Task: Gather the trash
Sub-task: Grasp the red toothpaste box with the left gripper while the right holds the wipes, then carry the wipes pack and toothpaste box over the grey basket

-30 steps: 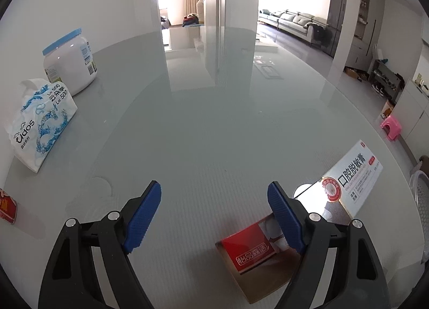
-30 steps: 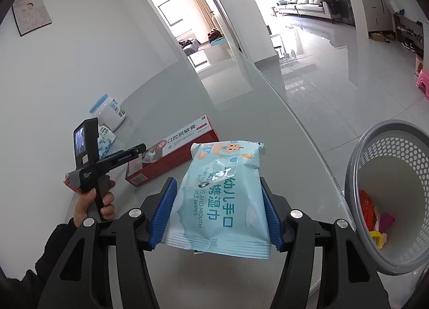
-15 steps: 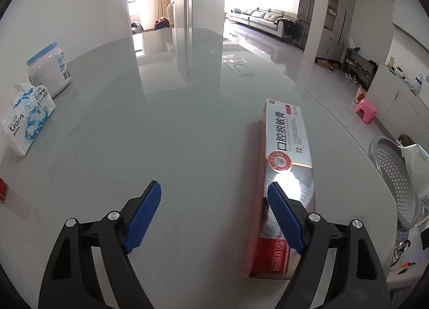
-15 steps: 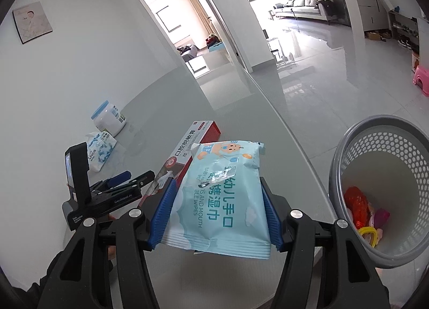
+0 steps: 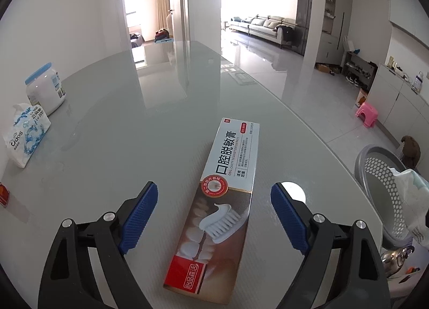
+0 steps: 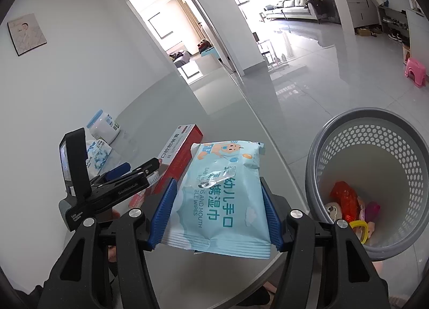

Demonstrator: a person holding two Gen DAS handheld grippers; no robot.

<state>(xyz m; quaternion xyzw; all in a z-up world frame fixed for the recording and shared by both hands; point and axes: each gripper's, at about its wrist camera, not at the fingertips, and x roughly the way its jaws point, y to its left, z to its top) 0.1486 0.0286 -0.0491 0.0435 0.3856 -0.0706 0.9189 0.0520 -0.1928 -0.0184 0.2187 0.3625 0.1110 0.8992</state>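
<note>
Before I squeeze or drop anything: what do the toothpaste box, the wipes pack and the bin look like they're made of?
Toothpaste box: printed cardboard by the look, glossy; sharp folded edges, sheen on the lid.
Wipes pack: soft plastic film, slightly shiny; crimped end seal, wrinkles, a clear sticker flap.
Bin: probably moulded plastic, matte grey; walls pierced with even holes.

A glossy grey table [image 5: 112, 148] with a curved edge carries the things. A long toothpaste box [image 5: 222, 196] lies flat near that edge. Well apart, by the wall, stand a white jar with a blue lid [image 5: 45, 89] and, just beside it, a soft tissue pack [image 5: 25, 137]. A small red item [image 5: 3, 195] sits at the left rim, cut off from sight.
</note>
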